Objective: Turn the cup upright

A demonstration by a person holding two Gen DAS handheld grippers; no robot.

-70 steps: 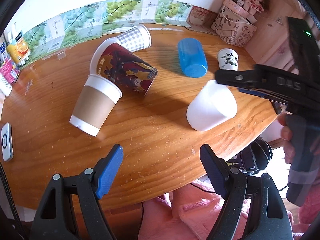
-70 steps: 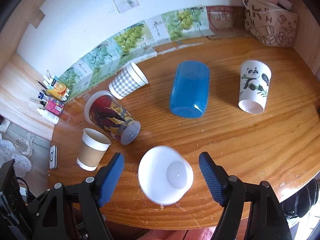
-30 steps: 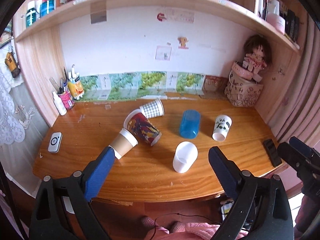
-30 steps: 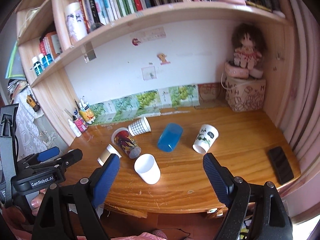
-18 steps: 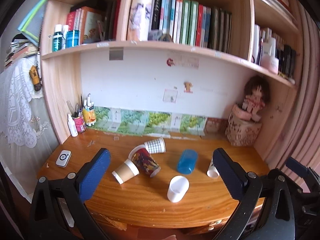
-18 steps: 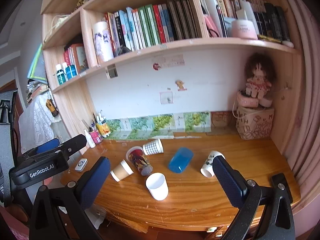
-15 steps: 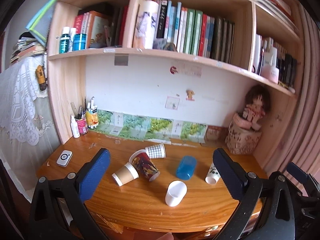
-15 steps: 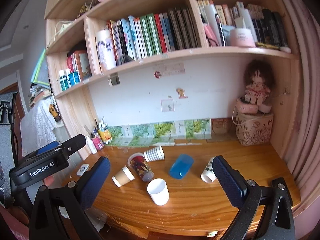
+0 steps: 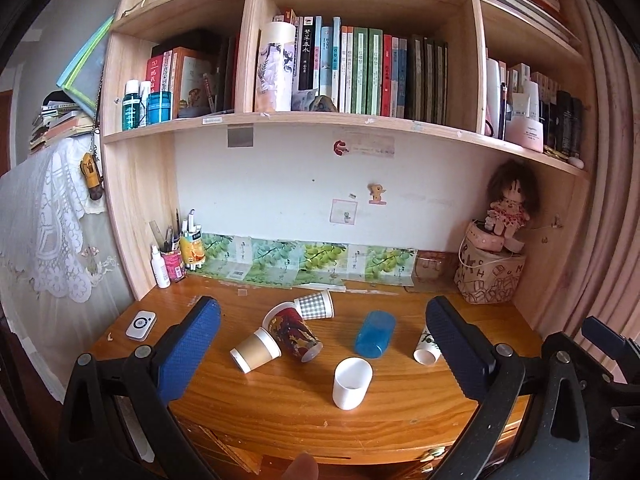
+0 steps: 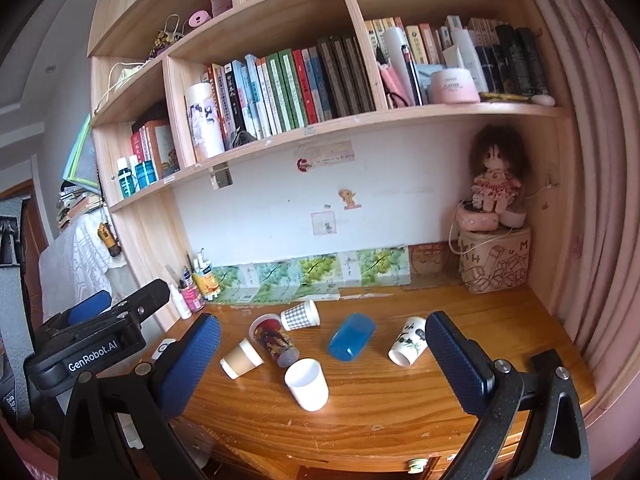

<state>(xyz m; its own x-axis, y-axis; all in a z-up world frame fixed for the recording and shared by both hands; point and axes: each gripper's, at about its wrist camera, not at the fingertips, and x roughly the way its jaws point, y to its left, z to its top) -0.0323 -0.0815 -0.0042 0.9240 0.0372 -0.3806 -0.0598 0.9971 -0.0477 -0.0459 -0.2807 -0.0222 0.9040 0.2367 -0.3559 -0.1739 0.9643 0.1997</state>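
Observation:
A plain white cup (image 9: 352, 383) stands upright, mouth up, near the front of the wooden desk (image 9: 280, 408); it also shows in the right wrist view (image 10: 306, 384). My left gripper (image 9: 322, 356) is open and empty, held well back from the desk. My right gripper (image 10: 322, 360) is open and empty too, also far back. The left gripper's body (image 10: 92, 344) shows at the left of the right wrist view.
Several cups lie on their sides behind the white one: brown (image 9: 256, 350), red patterned (image 9: 294, 332), checked (image 9: 316, 305), blue (image 9: 375, 334) and panda (image 10: 408, 341). A white remote (image 9: 140, 325) lies at the left. A basket with a doll (image 9: 492, 268) fills the back right corner.
Both grippers have pulled far back and up from the desk, so the shelves come into view. The white cup, on its side between the right fingers 2.3 s ago, now stands upright and free.

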